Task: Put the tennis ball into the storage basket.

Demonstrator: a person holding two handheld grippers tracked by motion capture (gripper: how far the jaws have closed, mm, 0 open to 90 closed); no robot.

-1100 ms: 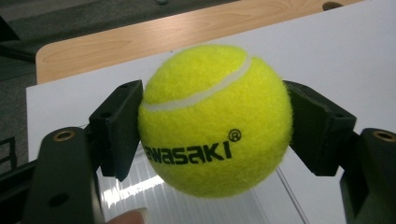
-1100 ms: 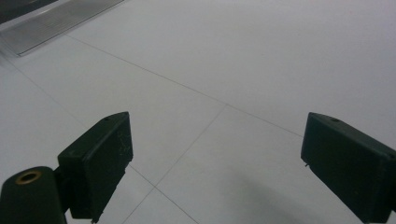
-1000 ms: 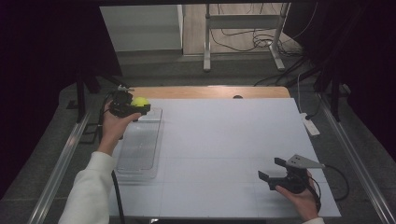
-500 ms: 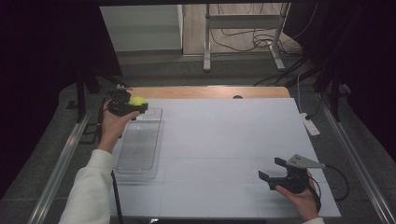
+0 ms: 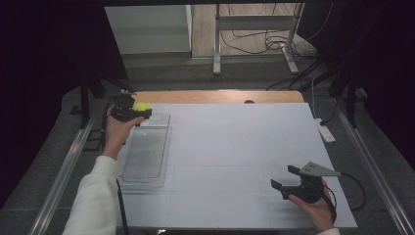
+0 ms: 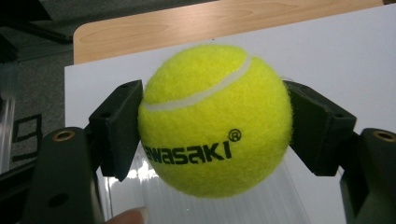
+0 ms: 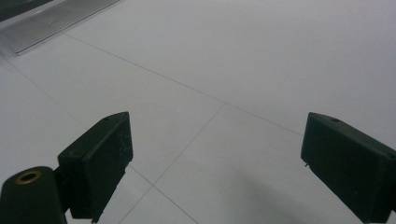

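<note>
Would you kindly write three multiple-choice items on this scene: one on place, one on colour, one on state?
1. Where is the ball?
A. Between the left gripper jaws
B. On the table
C. In the right gripper

2. What colour is the ball?
A. Red
B. Yellow-green
C. White

3. How are the right gripper's jaws?
A. Shut on the ball
B. Shut on the tray
C. Open and empty

Answers: 1 A, both jaws press its sides; 2 B, its felt is yellow-green; 3 C, bare table shows between them.
</note>
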